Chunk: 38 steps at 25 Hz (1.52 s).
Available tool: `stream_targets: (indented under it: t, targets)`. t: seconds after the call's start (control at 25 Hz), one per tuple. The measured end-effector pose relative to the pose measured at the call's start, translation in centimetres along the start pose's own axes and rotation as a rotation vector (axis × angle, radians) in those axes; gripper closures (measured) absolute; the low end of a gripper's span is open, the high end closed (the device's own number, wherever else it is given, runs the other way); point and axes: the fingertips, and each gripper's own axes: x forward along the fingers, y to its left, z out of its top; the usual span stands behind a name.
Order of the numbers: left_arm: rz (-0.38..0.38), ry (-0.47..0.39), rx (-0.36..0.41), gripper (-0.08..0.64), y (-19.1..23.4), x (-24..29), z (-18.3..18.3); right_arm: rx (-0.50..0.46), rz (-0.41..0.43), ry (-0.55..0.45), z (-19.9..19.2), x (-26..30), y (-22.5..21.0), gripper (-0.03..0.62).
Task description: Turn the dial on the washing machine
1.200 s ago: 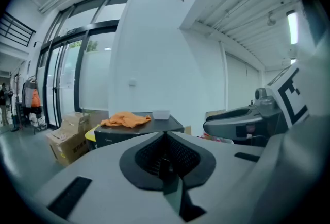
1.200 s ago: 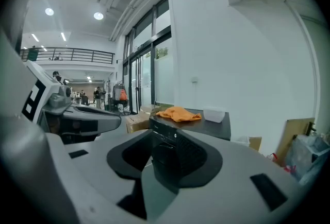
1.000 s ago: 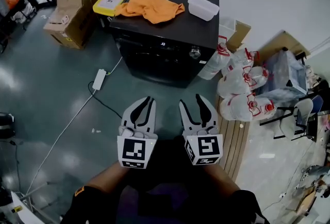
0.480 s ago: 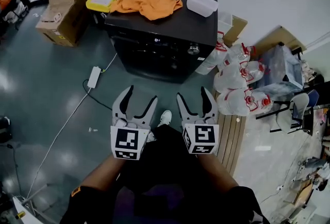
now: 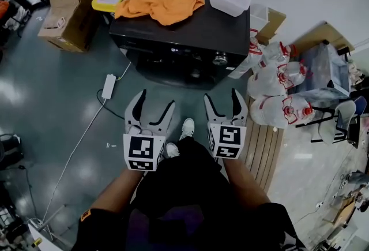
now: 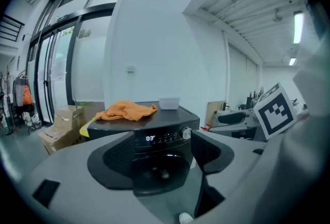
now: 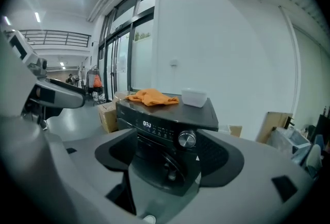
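The silver dial (image 5: pixel 218 60) sits at the right end of the black washing machine's (image 5: pixel 179 30) front panel, axis level, face toward the person. The display (image 7: pixel 147 124) glows, digits too blurred to read. The left claw (image 5: pixel 155 100) and right claw (image 5: pixel 222 95) are spreading wider, both empty and well short of it.

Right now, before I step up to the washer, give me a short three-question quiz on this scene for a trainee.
1. True or false: the orange cloth lies on top of the washing machine.
2. Seen from the head view, the dial sits at which end of the front panel? A left, B middle, C right.
3. What do the left tool and right tool hold?
Key: 1 true. 2 C. 3 nothing; both tools' jaws are opening with nothing between them, short of the machine.
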Motion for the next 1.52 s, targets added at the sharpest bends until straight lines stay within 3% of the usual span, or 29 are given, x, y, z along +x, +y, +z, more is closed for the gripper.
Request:
stream_targets:
  t: [0.4,0.8,1.28,1.52]
  targets:
    - [0.028,0.042,0.023,0.238,1.7,8.2,-0.2,0.032,-0.029,0.068,-2.2,8.5,-4.8,0.224]
    - [0.024,0.088,0.014,0.238,2.0,11.8,-2.2,0.031,-0.049,0.119,-4.6,12.9,-6.2,0.225]
    - [-0.137,0.109,0.066,0.238,2.2,15.4,-4.5,-0.032,-0.119,0.163,-6.5,16.8,-6.3,0.227]
    - [-0.169,0.120,0.075,0.239,2.9,16.7,-5.0,-0.036,-0.153,0.179,-7.1,17.9,-6.5,0.230]
